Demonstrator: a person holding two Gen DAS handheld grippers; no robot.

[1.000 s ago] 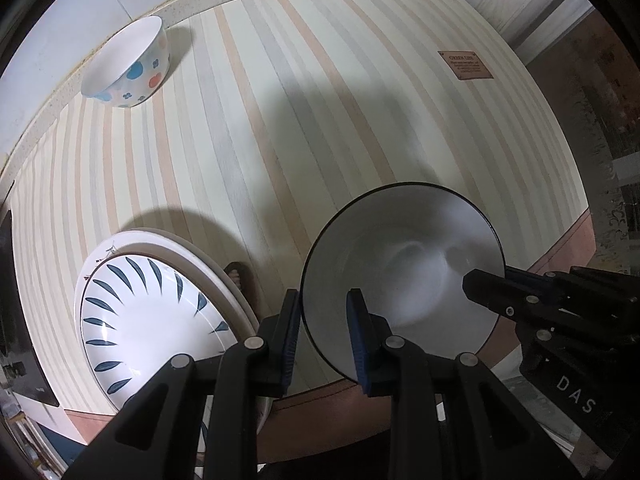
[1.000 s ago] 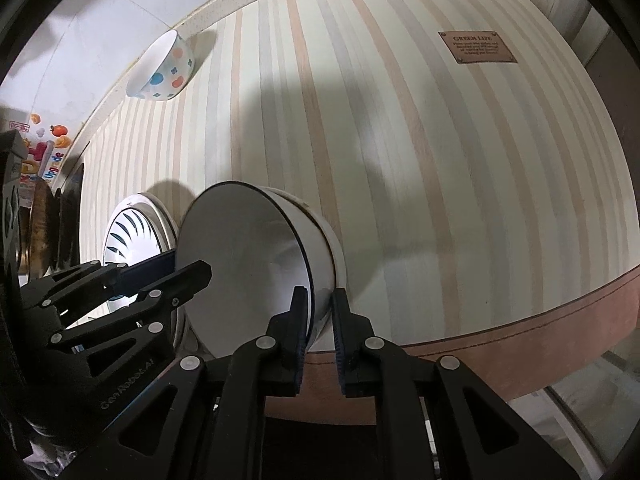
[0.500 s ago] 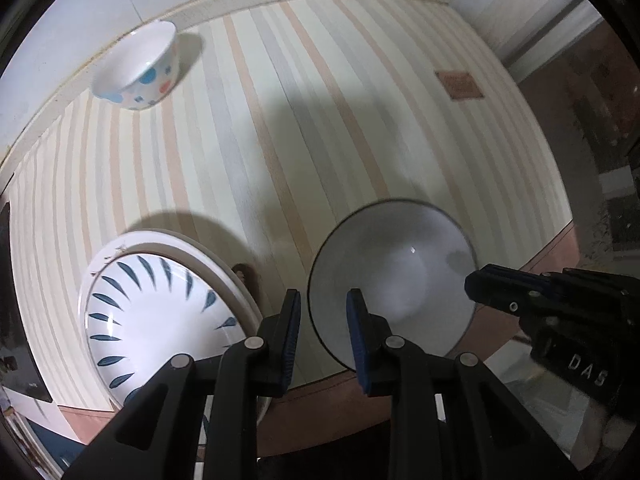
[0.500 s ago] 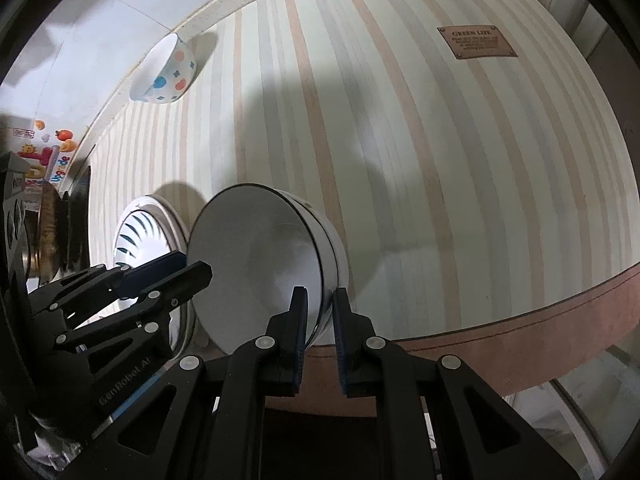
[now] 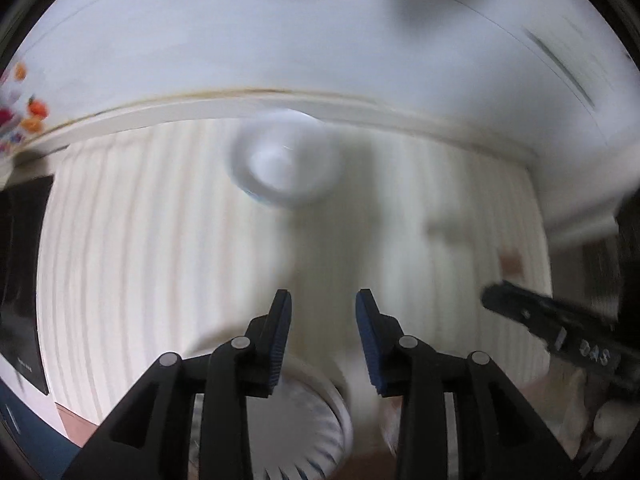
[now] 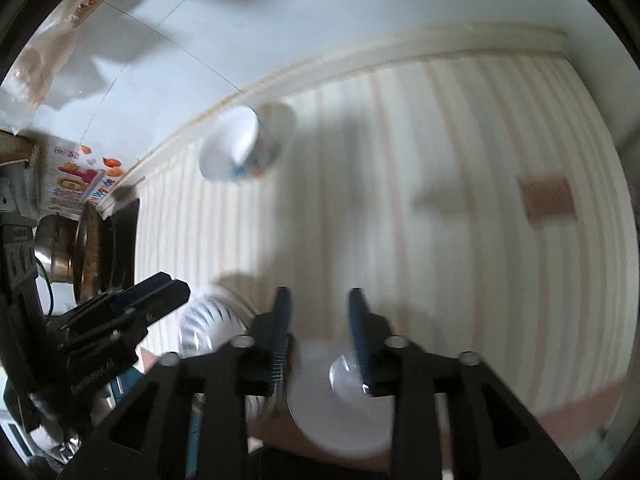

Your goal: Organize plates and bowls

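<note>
1. Both views are smeared with motion. The left gripper (image 5: 322, 300) has its jaws apart with nothing between them, and it points at the dotted bowl (image 5: 286, 158) far off by the wall edge of the striped desk (image 5: 120, 240).
2. The right gripper (image 6: 318, 300) is likewise parted and empty, above the plain white bowl (image 6: 340, 404) at the near desk edge.
3. The next step looks like fetching the dotted bowl: best to slow down, line the jaws across its rim, then close.
4. Only the right view shows the white bowl clearly; the leaf-patterned plate (image 6: 208, 324) sits just left of it.
5. The left view catches only the plate's rim, low beneath the fingers.
</note>
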